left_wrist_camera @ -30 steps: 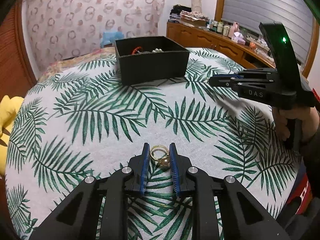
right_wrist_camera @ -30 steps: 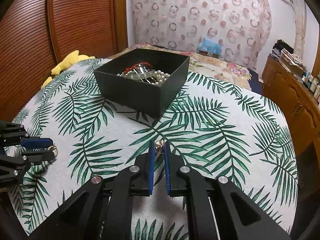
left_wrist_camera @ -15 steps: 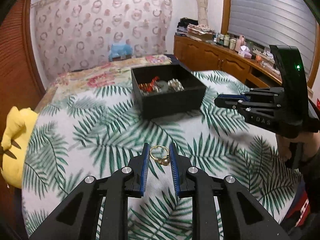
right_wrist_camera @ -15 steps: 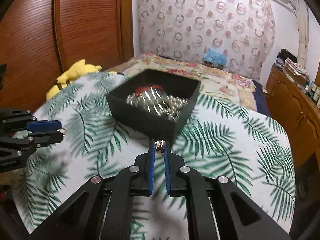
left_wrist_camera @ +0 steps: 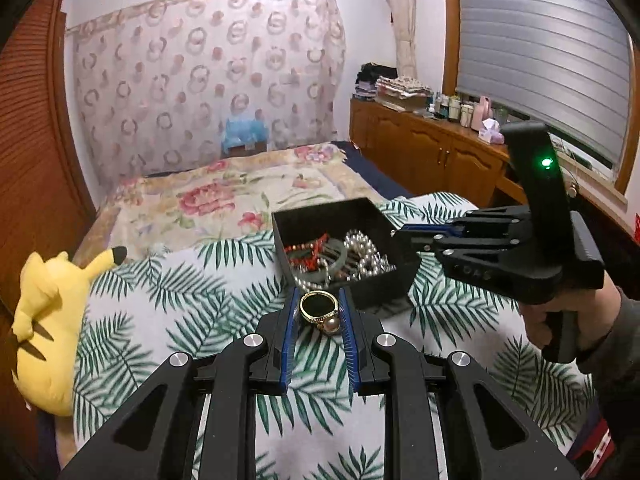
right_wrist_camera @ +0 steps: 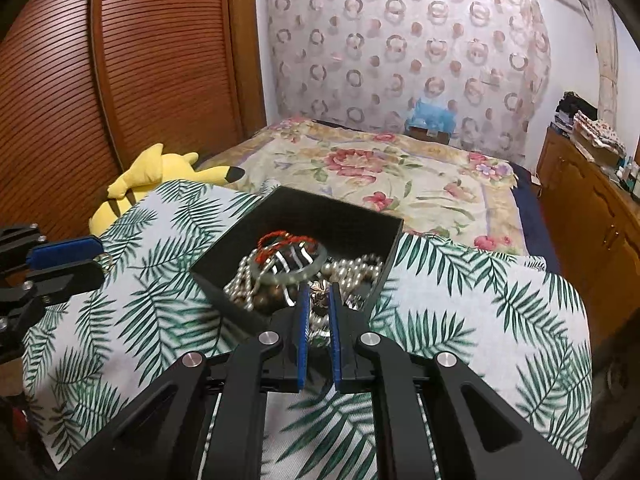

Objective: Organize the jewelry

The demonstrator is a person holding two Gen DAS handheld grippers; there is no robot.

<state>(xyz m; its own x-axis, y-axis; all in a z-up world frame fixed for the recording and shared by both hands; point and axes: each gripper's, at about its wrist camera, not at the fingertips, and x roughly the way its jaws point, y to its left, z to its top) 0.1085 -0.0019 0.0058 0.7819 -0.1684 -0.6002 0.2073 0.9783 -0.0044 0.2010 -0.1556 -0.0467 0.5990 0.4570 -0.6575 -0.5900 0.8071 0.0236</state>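
Pikachu-style yellow plush toy [left_wrist_camera: 48, 332] lies at the far left edge of the palm-leaf tablecloth [left_wrist_camera: 168, 320], beside the ribbed wooden wardrobe door [right_wrist_camera: 120, 80]. Moving right, your left gripper [left_wrist_camera: 319, 312] is clenched on a gold ring [left_wrist_camera: 318, 307] with a pearl-like bead, the band pinched between the blue pads and held above the cloth just short of the near wall of the box. Behind it sits the black jewelry box [left_wrist_camera: 384, 286], open-topped, on the tablecloth; inside lie a pearl necklace [left_wrist_camera: 368, 258], a red cord bracelet [left_wrist_camera: 310, 248] and a pale green bangle [right_wrist_camera: 296, 272], all heaped together. Further right, your right gripper [right_wrist_camera: 319, 298] hangs over the box's near corner, its blue pads clamped nearly together on a small dark metallic trinket [right_wrist_camera: 319, 294], too small and blurred to identify. In the left wrist view that gripper's tips reach over the right rim of the box, and your hand [left_wrist_camera: 556, 320] wraps its handle at the right edge. Beyond the table a floral bedspread [right_wrist_camera: 380, 172] stretches to a circle-patterned curtain [left_wrist_camera: 208, 88], with a wooden dresser [left_wrist_camera: 432, 156] along the right wall.
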